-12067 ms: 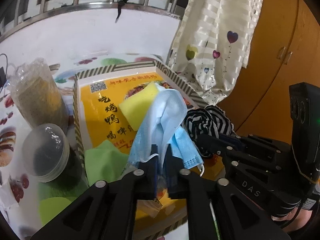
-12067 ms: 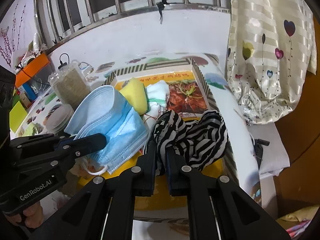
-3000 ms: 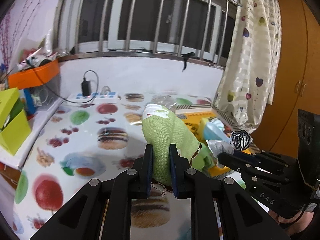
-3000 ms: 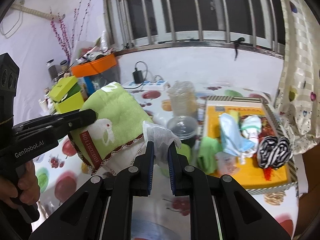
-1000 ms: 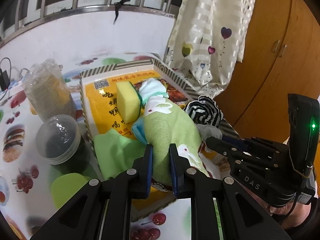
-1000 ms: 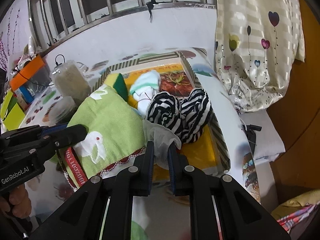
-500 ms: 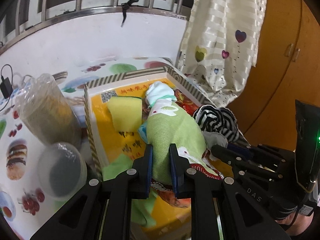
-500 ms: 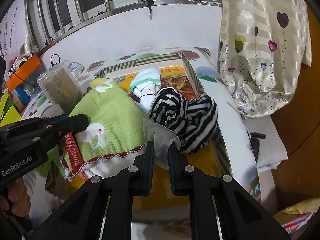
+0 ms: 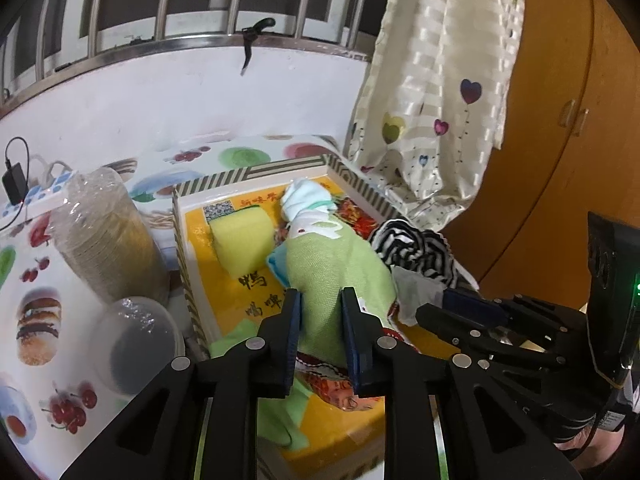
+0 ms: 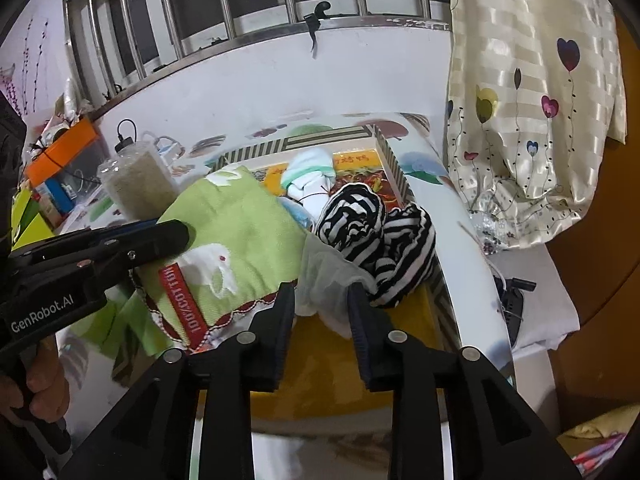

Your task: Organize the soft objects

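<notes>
The green towel (image 9: 336, 272) with a white rabbit print lies in the striped-rim tray (image 9: 184, 216), over a blue mask (image 9: 276, 264). My left gripper (image 9: 320, 320) is shut on its near end, its jaws starting to open. In the right wrist view the towel (image 10: 232, 232) sits left of a white cloth (image 10: 324, 280). That cloth rests loosely between the opening jaws of my right gripper (image 10: 321, 304). A black-and-white striped cloth (image 10: 376, 232), a yellow sponge (image 9: 242, 240), a white-green sock bundle (image 9: 306, 200) and a green cloth (image 9: 236, 340) also lie in the tray.
A plastic jar of grains (image 9: 104, 240) and a lidded round container (image 9: 136, 344) stand left of the tray. A heart-print curtain (image 9: 440, 100) hangs at the right, beside an orange cupboard. A power strip lies at the far left by the wall.
The right jaws have spread apart around the white cloth. The left jaws stand slightly wider on the green towel. The towel has settled further into the tray.
</notes>
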